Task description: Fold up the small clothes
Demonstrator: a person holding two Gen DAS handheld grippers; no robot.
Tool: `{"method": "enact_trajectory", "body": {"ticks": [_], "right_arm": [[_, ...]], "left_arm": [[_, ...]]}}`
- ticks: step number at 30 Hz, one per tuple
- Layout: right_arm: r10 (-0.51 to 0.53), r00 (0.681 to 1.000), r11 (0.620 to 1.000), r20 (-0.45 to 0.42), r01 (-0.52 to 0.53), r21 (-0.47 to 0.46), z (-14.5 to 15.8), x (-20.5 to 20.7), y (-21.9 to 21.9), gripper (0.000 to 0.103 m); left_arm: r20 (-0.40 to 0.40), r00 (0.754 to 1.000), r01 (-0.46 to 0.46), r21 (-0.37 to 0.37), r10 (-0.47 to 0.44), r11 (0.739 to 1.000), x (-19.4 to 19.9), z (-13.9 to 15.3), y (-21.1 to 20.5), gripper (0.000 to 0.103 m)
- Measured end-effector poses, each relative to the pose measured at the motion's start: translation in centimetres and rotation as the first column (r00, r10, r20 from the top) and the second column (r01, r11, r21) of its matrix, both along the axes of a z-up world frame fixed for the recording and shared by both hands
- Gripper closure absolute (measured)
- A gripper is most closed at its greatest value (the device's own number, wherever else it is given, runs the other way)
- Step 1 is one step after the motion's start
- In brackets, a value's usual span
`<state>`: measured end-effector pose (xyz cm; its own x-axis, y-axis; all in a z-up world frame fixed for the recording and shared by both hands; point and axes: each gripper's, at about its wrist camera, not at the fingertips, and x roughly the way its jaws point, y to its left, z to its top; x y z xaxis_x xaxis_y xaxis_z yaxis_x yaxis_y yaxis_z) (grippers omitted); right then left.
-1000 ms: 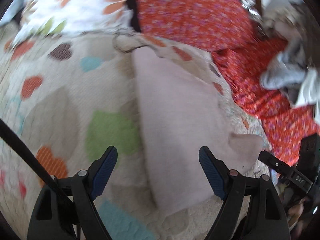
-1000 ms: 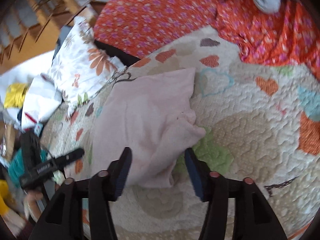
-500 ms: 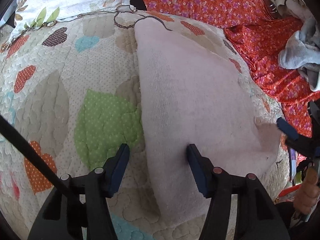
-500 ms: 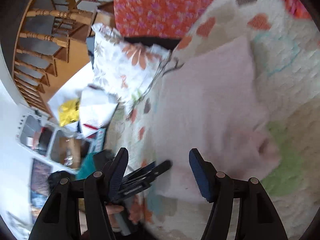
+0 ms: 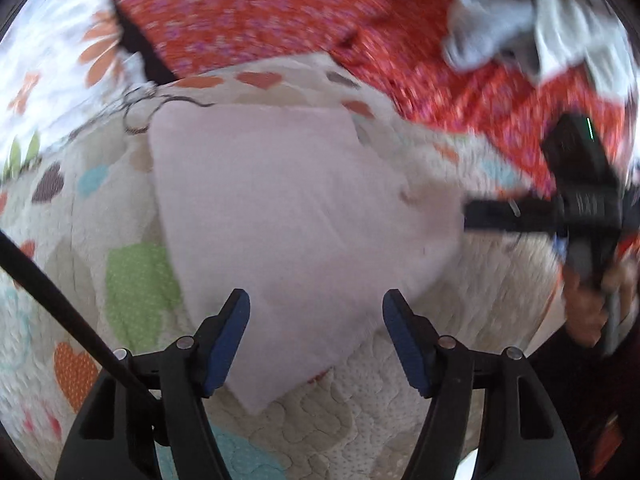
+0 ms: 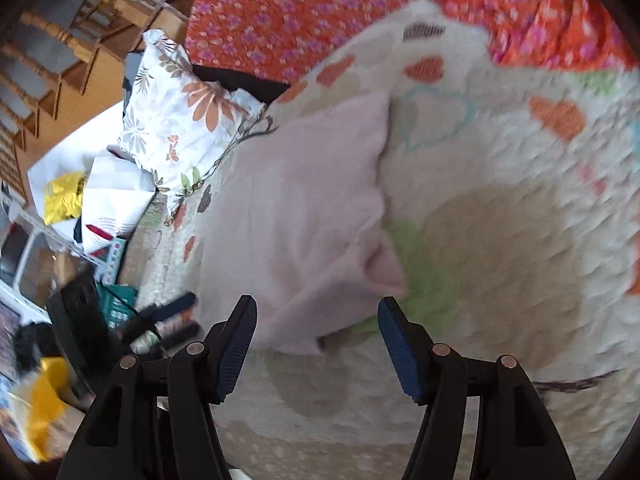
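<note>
Lying flat: pink garment (image 5: 280, 216) | ahead of both hand-held grippers, untouched

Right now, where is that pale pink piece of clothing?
The pink garment lies flat on the heart-patterned quilt, ahead of both open grippers, with the floral pillow beyond its far corner.

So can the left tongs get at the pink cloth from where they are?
Probably yes. The left tongs are open right over the pink cloth's near corner on the quilt, with nothing between.
</note>
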<state>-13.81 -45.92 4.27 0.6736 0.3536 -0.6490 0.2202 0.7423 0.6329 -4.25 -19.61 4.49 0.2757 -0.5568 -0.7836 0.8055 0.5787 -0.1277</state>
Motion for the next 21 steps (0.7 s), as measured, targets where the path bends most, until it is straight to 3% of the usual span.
{"method": "enact_trajectory", "body": {"ticks": [2, 6, 8, 9, 11, 12, 15, 16, 17, 19, 21], "right_arm": [[-0.006, 1.000, 1.000, -0.028, 0.007, 0.012, -0.6, 1.2, 0.6, 0.078], [-0.029, 0.999, 0.997, -0.018, 0.030, 0.075, -0.4, 3.4, 1.0, 0.093], [-0.037, 0.999, 0.993, 0.034, 0.033, 0.111, 0.7, 3.7, 1.0, 0.094], [-0.037, 0.997, 0.991, 0.064, 0.029, 0.130, 1.3, 3.8, 1.1, 0.094], [-0.037, 0.994, 0.989, 0.103, 0.022, 0.146, 2.3, 4.0, 1.4, 0.094], [-0.035, 0.992, 0.989, 0.119, 0.017, 0.149, 2.6, 4.0, 1.5, 0.094], [-0.025, 0.991, 0.994, 0.129, 0.011, 0.106, 3.3, 3.8, 1.9, 0.091], [-0.021, 0.992, 0.997, 0.127, 0.011, 0.083, 3.5, 3.6, 1.8, 0.084], [-0.014, 0.992, 0.998, 0.127, 0.005, 0.064, 3.7, 3.3, 1.7, 0.069], [0.003, 0.991, 1.000, 0.135, -0.006, 0.021, 4.1, 2.1, 1.4, 0.049], [0.038, 0.994, 0.998, 0.105, -0.032, -0.058, 4.1, 1.1, 1.7, 0.048]], "left_arm": [[0.041, 0.998, 0.037, 0.044, -0.038, 0.998, -0.9, -0.7, -0.9, 0.035], [0.088, 0.993, 0.074, 0.077, -0.080, 0.994, -2.0, -1.2, -2.2, 0.035], [0.131, 0.989, 0.043, 0.130, -0.061, 0.991, -2.0, -1.7, -2.9, 0.040], [0.155, 0.987, 0.008, 0.168, -0.035, 0.986, -1.6, -2.2, -3.1, 0.060], [0.129, 0.992, -0.020, 0.180, -0.004, 0.984, -0.7, -2.6, -3.1, 0.081], [0.088, 0.996, -0.037, 0.148, 0.024, 0.988, 0.0, -2.4, -2.6, 0.086], [0.010, 0.996, -0.091, 0.058, 0.091, 0.994, 1.6, -1.1, -1.3, 0.089], [-0.006, 0.995, -0.102, 0.033, 0.102, 0.994, 2.0, -0.6, -0.9, 0.090], [-0.019, 0.994, -0.103, 0.023, 0.104, 0.994, 2.1, -0.4, -0.8, 0.090], [-0.052, 0.993, -0.108, 0.001, 0.108, 0.994, 2.5, -0.1, -0.4, 0.090], [-0.074, 0.991, -0.112, -0.002, 0.112, 0.994, 2.8, -0.2, -0.5, 0.090]]}}
